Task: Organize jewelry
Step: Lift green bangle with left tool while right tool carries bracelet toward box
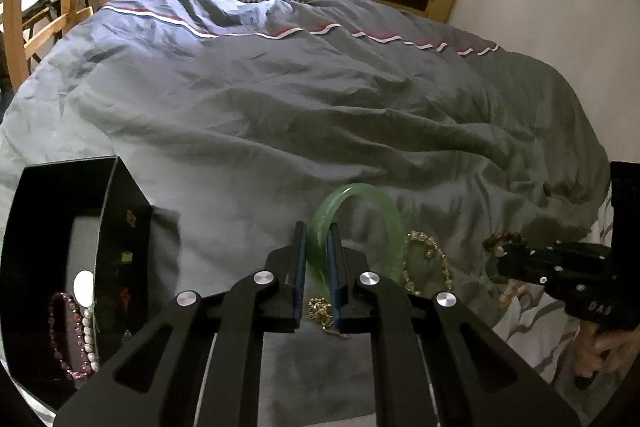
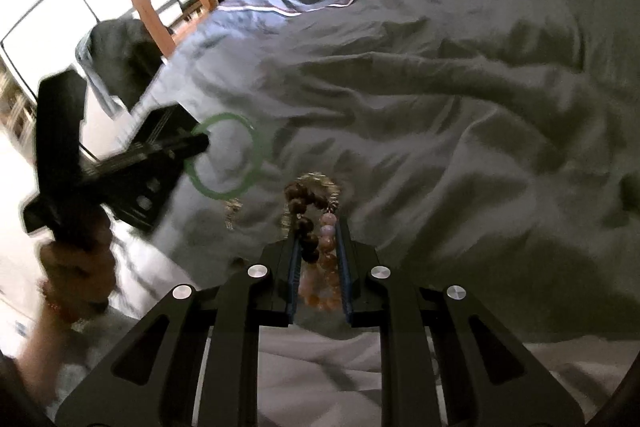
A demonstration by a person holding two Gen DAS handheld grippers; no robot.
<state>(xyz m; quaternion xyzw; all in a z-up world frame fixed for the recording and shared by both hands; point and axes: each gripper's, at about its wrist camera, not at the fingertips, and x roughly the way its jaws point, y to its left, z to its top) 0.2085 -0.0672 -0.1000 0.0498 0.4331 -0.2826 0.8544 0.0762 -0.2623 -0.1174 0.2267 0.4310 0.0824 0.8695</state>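
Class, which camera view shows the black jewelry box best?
The left wrist view: the black jewelry box sits open at lower left, with pink and white bead strands inside. The right wrist view shows no jewelry box that can be made out.

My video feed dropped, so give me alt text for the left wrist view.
The left gripper is shut on a green bangle above a grey duvet. A black box holding bead bracelets sits left.

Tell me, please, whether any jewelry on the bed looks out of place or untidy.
Yes: a gold chain and a crystal-bead strand lie loose and bunched on the grey duvet, outside the black box that already holds a pink bead bracelet.
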